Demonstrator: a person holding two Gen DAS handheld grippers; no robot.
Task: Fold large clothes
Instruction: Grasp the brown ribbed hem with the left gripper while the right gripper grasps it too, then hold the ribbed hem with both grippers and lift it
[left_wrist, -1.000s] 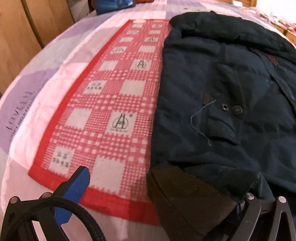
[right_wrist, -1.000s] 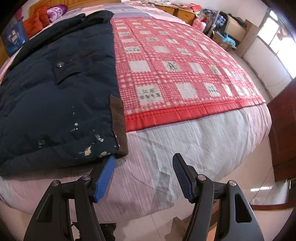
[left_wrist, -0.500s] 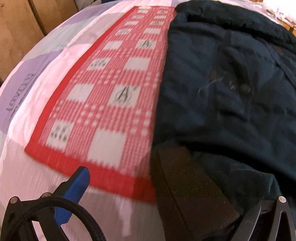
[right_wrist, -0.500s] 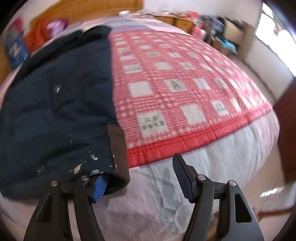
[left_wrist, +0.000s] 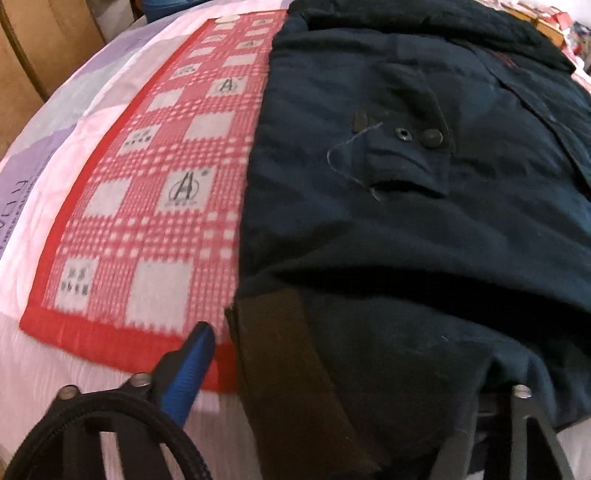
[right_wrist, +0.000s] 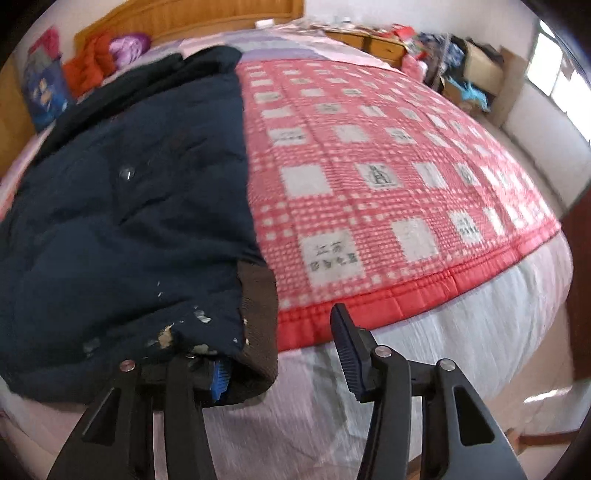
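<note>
A dark navy jacket (left_wrist: 406, 240) lies flat on the bed, its brown ribbed hem band (left_wrist: 288, 369) nearest me. My left gripper (left_wrist: 351, 369) straddles the jacket's near left hem corner and its jaws are closing. Its blue finger (left_wrist: 192, 362) stands just left of the band, while the other finger is hidden under the cloth. In the right wrist view the jacket (right_wrist: 129, 240) fills the left side. My right gripper (right_wrist: 280, 347) is closing too. One finger (right_wrist: 218, 376) is tucked under the brown hem (right_wrist: 258, 295), the other finger (right_wrist: 347, 350) stands apart over the sheet.
A red checked blanket (right_wrist: 369, 184) covers the bed on both sides of the jacket, over a pale sheet (right_wrist: 443, 350). Orange and purple clothes (right_wrist: 88, 70) lie by the wooden headboard (right_wrist: 184, 14). Cluttered boxes (right_wrist: 472, 66) stand past the far right corner. The floor drops off beyond the bed's near edge.
Both grippers have slid in onto the jacket's near hem. The left one's blue finger has closed in toward the brown band. The right one's left finger went under the hem and its jaws narrowed.
</note>
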